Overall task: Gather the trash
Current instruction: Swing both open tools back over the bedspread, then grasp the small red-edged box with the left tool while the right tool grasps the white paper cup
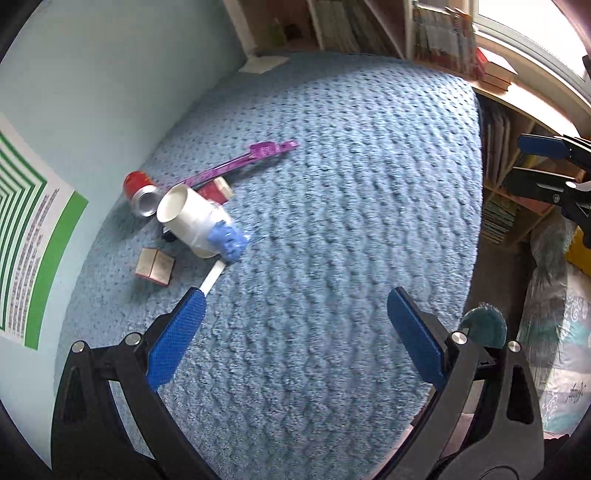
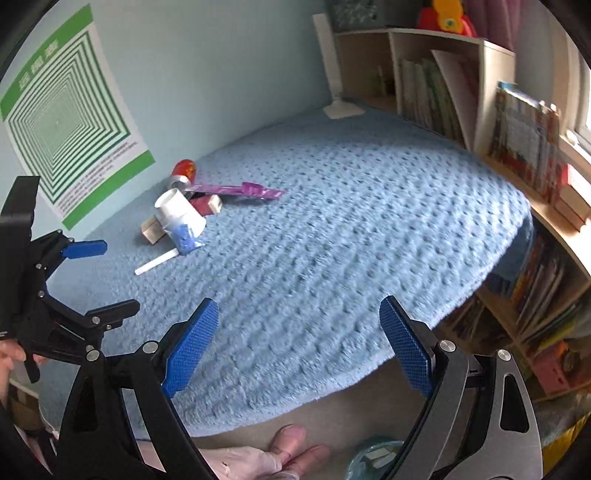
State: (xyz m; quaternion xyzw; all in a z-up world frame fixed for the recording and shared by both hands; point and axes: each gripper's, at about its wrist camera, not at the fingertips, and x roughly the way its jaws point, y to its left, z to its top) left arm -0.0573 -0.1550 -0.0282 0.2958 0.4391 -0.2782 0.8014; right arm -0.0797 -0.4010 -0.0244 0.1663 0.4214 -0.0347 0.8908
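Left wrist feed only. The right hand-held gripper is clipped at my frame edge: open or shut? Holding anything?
Observer: Open. The right hand-held gripper has its jaws wide apart with nothing between them, above the blue blanket.
Operator: Anything below it, past the blanket's near edge?
Observer: Yes, a hand shows at the bottom of the right wrist view, just beyond that edge.
Operator: The shelf top is cut off for me. Anything up there?
Observer: A red and yellow toy sits on top of the shelf.
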